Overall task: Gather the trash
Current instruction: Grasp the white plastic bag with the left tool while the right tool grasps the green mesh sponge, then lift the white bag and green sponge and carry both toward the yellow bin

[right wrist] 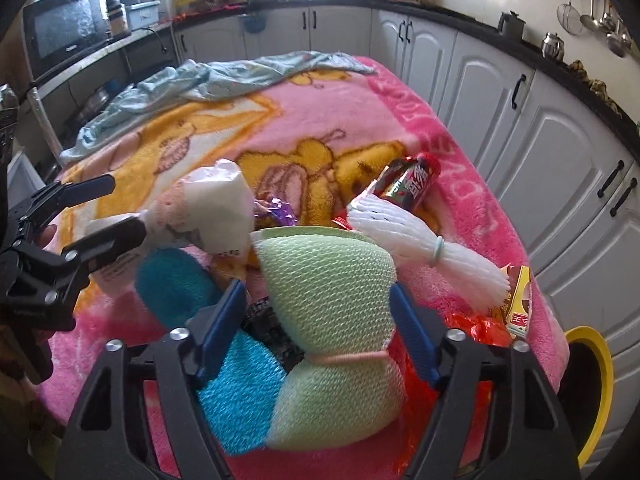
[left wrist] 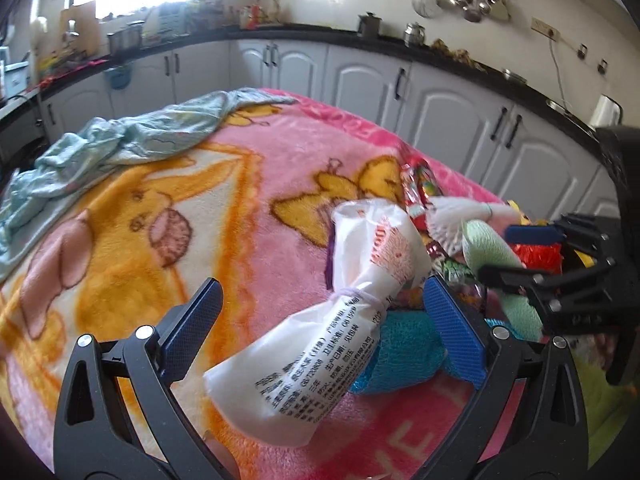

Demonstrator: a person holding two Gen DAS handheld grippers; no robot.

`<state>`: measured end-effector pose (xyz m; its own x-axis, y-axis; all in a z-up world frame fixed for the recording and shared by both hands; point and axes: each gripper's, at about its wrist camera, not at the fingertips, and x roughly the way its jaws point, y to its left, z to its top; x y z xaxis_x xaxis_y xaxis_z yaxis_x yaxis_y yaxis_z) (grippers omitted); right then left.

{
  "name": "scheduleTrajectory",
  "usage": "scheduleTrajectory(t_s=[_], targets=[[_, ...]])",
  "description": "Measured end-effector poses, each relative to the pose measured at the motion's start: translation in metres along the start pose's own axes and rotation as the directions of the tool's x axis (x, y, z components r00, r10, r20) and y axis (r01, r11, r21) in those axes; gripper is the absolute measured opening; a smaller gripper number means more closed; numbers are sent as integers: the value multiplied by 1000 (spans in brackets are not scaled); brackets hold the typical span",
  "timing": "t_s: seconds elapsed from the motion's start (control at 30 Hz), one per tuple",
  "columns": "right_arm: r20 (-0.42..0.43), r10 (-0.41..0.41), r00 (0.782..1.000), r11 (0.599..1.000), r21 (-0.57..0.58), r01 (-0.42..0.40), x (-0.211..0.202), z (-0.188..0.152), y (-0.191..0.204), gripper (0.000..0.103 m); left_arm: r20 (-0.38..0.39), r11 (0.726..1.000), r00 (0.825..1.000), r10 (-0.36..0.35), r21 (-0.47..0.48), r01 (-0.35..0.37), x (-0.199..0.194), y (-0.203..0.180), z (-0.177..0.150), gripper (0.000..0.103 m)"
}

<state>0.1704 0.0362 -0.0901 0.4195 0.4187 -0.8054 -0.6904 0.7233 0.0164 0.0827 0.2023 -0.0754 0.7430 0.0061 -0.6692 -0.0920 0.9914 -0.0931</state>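
A white plastic bag [left wrist: 316, 344] tied with a band lies on the pink blanket [left wrist: 280, 160] between the wide-open fingers of my left gripper [left wrist: 320, 320], untouched by either pad. It also shows in the right wrist view [right wrist: 216, 208]. A light green foam net [right wrist: 328, 320] tied with a pink band lies between the fingers of my right gripper [right wrist: 316, 312], which is open around it. A teal foam net [right wrist: 240, 392] lies beside it. A white foam net [right wrist: 420, 240], a red snack packet [right wrist: 408, 180] and red foil [right wrist: 476, 328] lie behind.
A light blue cloth [right wrist: 200, 80] is bunched at the blanket's far end. A yellow-rimmed bin [right wrist: 596, 380] stands at the right below the blanket's edge. White kitchen cabinets [right wrist: 520, 100] run behind and to the right. A small carton [right wrist: 520, 300] lies near the right edge.
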Motion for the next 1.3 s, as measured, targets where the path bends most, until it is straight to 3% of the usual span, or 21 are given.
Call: scheduleTrajectory(t_s=[0.17,0.3,0.47,0.57,0.9,0.97,1.0,1.13,1.3], targets=[[-21,20,1000,999,38,-19,5,2,-7,50,-37,1000,999,-20,15,21,9,1,-7,89],[19,49,999,997,61,-50,-6,6,-9,37,-62,999,997,-45,-20,44,12,6,-14,70],[71,96,993,988,116,-104,-23,8,-19,30,-31,991,994,-105,-90,102,0,15,-14,40],[107,116,988,983,134,-129,-34,7,-22,28,-8,987,993,-118,-115,116,-9,19,-13,32],[208,183,961,962,165,-219,-69,8,-29,16,82,981,986,-145,-117,154,-46,6,0,26],[223,185,957,962,161,-223,-75,9,-31,9,95,982,985,-147,-102,156,-50,-1,4,26],[231,191,954,960,161,-231,-79,9,-33,1,103,983,983,-153,-91,162,-52,-7,8,26],[254,164,953,966,156,-207,-89,9,-39,1,121,984,979,-161,-54,169,-54,-24,18,26],[200,202,959,958,162,-236,-74,2,-39,2,129,983,978,-163,-63,173,-52,-32,25,26]])
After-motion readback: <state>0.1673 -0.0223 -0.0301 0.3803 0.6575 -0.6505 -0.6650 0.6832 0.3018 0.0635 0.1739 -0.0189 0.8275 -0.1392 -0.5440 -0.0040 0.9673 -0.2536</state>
